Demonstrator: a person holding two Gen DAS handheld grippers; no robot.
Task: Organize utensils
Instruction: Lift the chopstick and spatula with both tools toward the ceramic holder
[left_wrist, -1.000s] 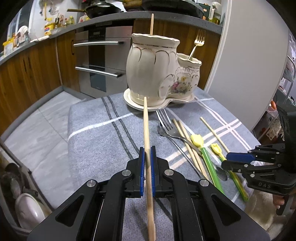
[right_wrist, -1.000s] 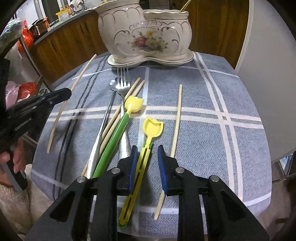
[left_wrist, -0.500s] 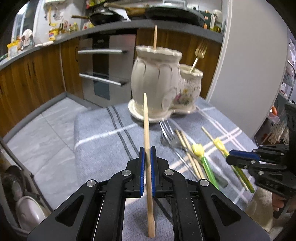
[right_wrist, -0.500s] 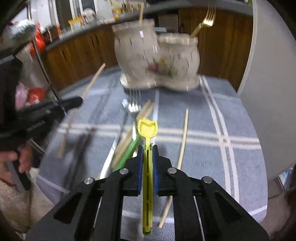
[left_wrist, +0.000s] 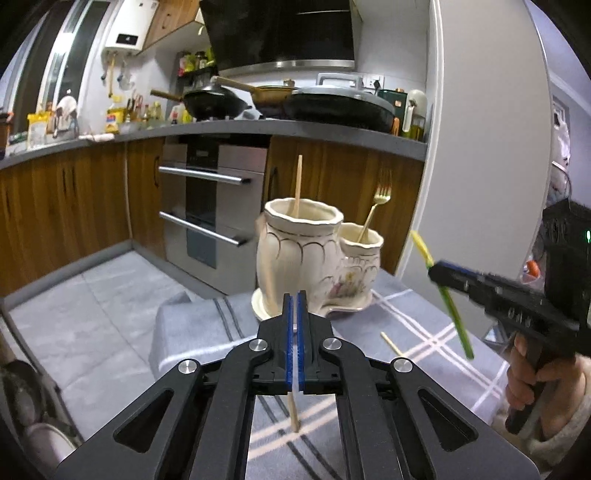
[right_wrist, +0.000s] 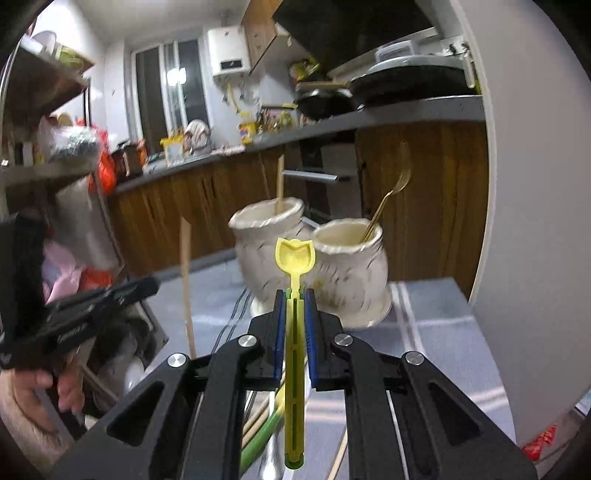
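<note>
The left hand-held gripper (left_wrist: 294, 325) is clamped on a wooden chopstick (left_wrist: 293, 408), held nearly upright above the table (left_wrist: 192, 332). The right hand-held gripper (right_wrist: 294, 314) is clamped on a yellow plastic spoon (right_wrist: 294, 258), bowl end forward and raised clear of the cloth. Below the right hand-held gripper, a green-handled utensil (right_wrist: 258, 443) and further loose chopsticks (right_wrist: 338, 458) lie on the table, not yet sorted. Beyond both tools stands the ceramic holder (left_wrist: 317, 266) with two compartments: the taller one already contains a chopstick (left_wrist: 297, 184), the shorter one a gold fork (left_wrist: 375, 214). Judged from this, the task is partly complete: two items are stored, two are in transit toward the holder, and several remain to be collected.
</note>
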